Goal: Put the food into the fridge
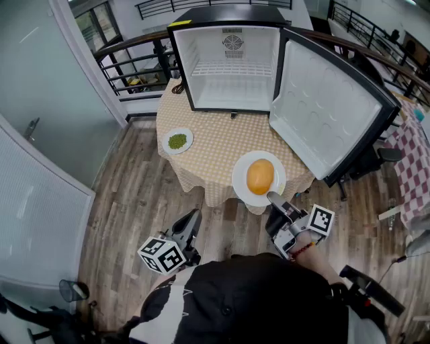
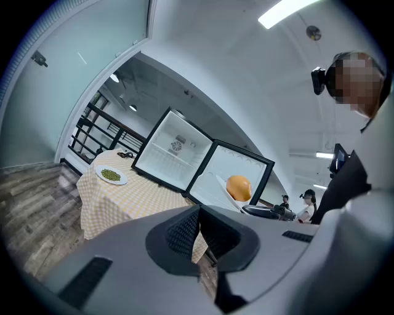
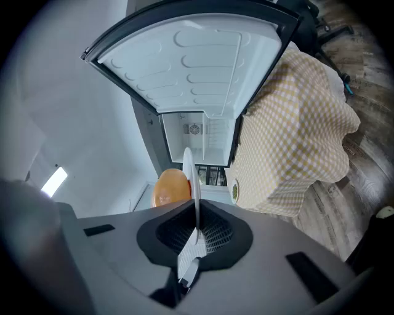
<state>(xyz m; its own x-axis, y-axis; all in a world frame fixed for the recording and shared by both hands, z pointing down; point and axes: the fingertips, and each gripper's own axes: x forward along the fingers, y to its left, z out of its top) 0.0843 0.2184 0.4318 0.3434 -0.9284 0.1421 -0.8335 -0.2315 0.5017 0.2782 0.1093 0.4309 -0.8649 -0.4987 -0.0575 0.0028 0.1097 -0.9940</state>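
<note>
Between jaws of right gripper (image 3: 196, 232), plate (image 3: 189, 167) sits pinched.

You are on what looks like an office or lab floor dressed up as a dining corner, not in a home: the round table (image 1: 215, 144) in its yellow checked cloth carries a mini fridge (image 1: 180, 64) at its far edge. Behind the table runs a black metal railing (image 1: 132, 65), as on a mezzanine. To its left rises a frosted glass partition (image 1: 40, 87), to its right stands a second table (image 1: 411, 164) in red checks, under it lies wood-look flooring (image 1: 134, 201), above it hang strip lights (image 2: 284, 12), and beyond it other people (image 2: 307, 206) stand about
</note>
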